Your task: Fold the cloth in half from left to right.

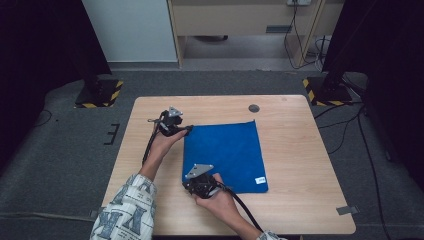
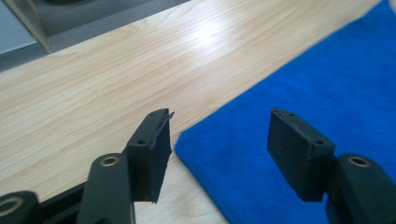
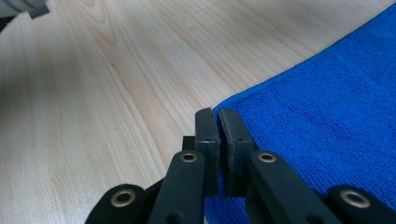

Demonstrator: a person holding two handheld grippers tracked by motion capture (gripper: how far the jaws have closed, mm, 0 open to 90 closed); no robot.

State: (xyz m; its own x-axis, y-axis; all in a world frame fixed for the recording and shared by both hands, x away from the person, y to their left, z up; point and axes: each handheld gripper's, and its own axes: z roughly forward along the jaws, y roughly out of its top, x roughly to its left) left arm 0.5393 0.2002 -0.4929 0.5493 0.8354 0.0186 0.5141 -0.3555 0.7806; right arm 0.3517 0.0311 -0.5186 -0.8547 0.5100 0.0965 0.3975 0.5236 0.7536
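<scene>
A blue cloth [image 1: 225, 152] lies flat on the wooden table [image 1: 295, 130]. My left gripper [image 1: 189, 129] is at the cloth's far left corner. In the left gripper view the left gripper [image 2: 219, 140] is open, and the corner of the blue cloth [image 2: 317, 84] lies between and below its jaws. My right gripper [image 1: 192, 181] is at the near left corner. In the right gripper view the right gripper [image 3: 218, 116] is shut, its tips meeting the corner of the blue cloth [image 3: 327, 93], apparently pinching it.
A small white label [image 1: 260, 180] sits by the cloth's near right corner. A dark round hole [image 1: 254, 108] is in the table beyond the cloth. Grey tape [image 1: 346, 210] marks the near right of the table. Black stands [image 1: 97, 92] rest on the floor behind.
</scene>
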